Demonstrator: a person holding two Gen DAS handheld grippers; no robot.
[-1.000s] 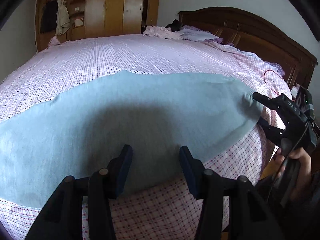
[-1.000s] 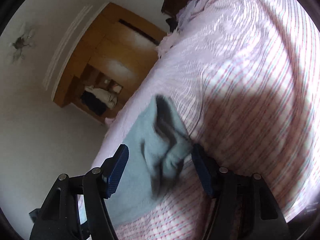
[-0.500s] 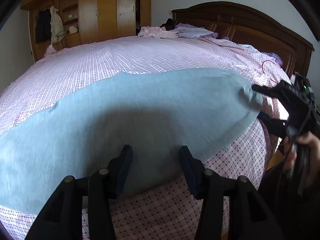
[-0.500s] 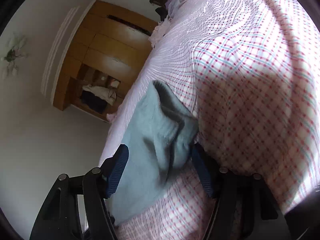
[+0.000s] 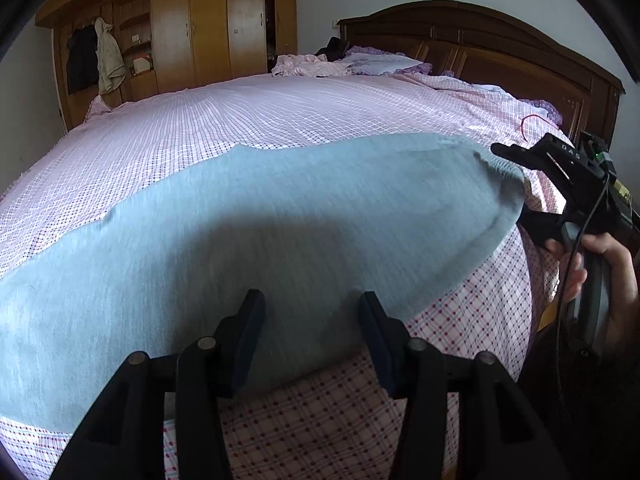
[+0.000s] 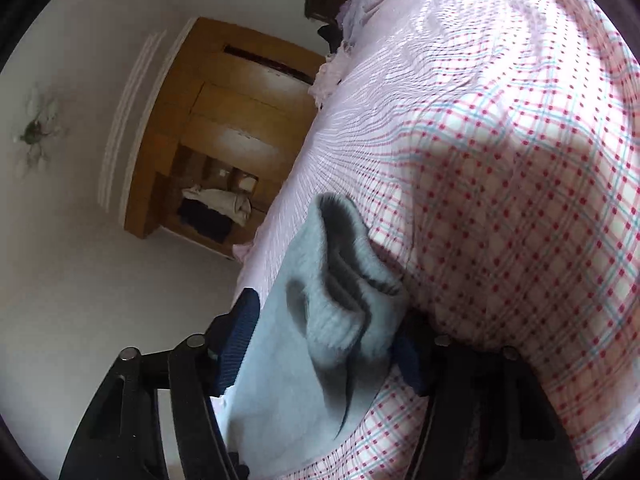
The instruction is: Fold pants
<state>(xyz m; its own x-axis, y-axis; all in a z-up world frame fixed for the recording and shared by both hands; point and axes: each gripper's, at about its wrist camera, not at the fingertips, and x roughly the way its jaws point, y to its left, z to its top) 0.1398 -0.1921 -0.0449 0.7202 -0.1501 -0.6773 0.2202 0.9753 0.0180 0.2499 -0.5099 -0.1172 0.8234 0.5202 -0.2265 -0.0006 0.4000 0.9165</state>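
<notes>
left gripper (image 5: 310, 324): we're spread wide, empty, over pants (image 5: 248, 232) near bed (image 5: 280, 116) edge
right gripper (image 6: 320, 344): fingers apart, straddling bunched end
tip: close on all layers

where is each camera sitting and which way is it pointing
Left wrist: rides the left tongs, open over the near edge of the pants, facing across the bed to the wardrobe and headboard; the right hand shows.
Right wrist: rides the right tongs, rolled sideways, open around the bunched pants end, facing along the bed.
Shared: pants, bed, wardrobe.
</notes>
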